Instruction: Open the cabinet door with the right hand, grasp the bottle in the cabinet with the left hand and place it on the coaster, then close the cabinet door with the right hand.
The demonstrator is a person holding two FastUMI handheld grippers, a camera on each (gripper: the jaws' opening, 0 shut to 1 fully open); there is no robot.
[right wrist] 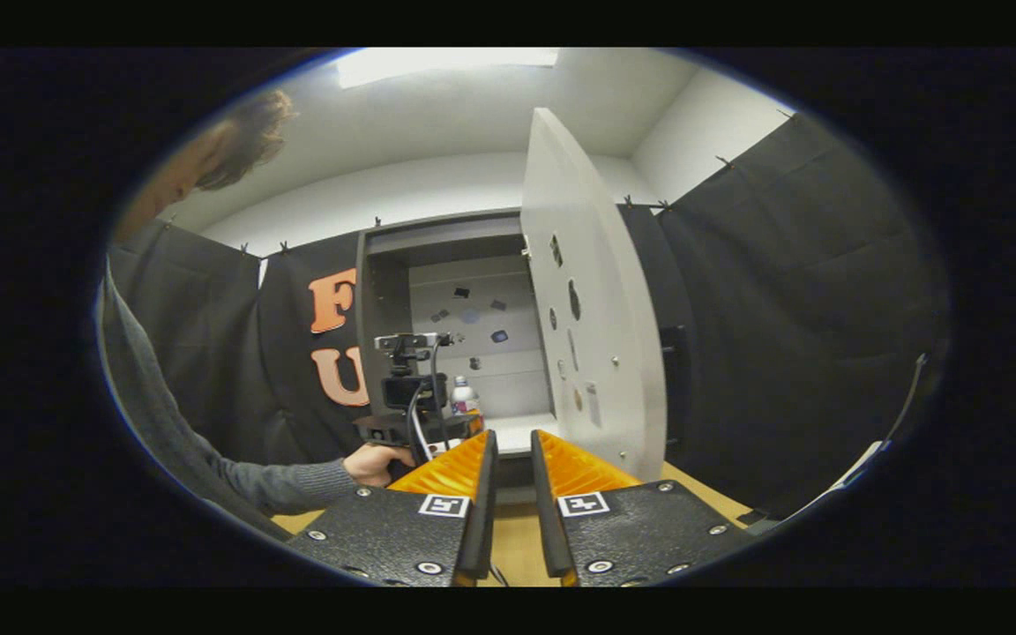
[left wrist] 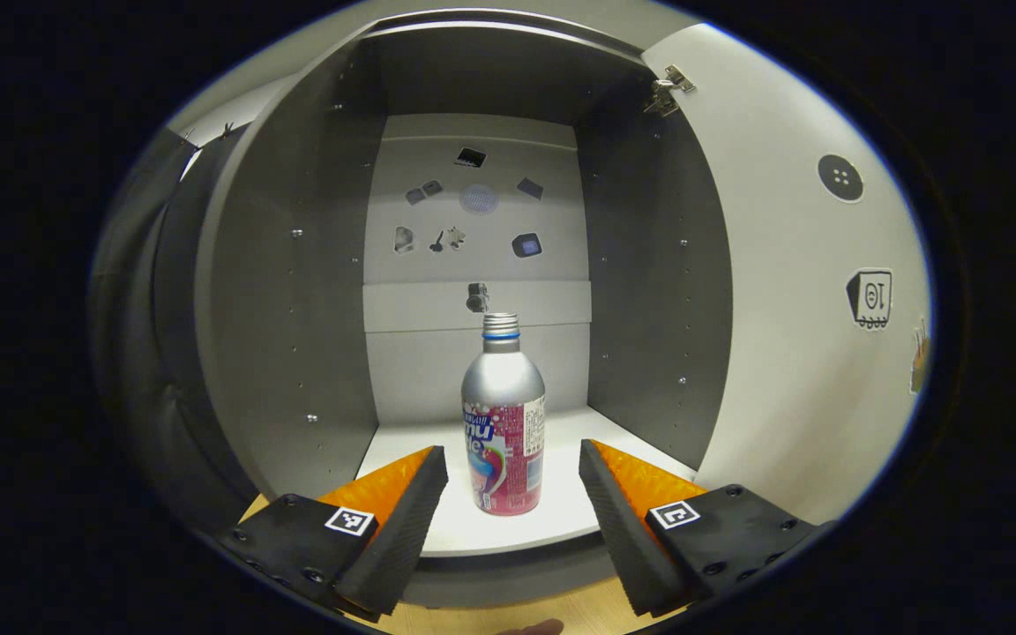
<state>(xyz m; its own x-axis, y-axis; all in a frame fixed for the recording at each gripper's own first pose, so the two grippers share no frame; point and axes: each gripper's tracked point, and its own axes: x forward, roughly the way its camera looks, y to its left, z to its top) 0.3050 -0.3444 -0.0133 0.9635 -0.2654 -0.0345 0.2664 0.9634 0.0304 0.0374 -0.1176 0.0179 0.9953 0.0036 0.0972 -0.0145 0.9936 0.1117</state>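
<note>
A silver bottle with a pink label and a blue neck ring stands upright near the front of the white cabinet floor. My left gripper is open in front of it, one finger on each side of the bottle's base, not touching it. The cabinet door is swung wide open to the right. In the right gripper view, my right gripper hangs over the table, back from the cabinet, fingers almost together with nothing between them. Farther off are the left gripper, the bottle and the door.
The grey cabinet has dark side walls and small stickers on its back panel. A person's hand and grey sleeve hold the left gripper. A wooden tabletop runs below the cabinet. Black cloth walls surround the booth.
</note>
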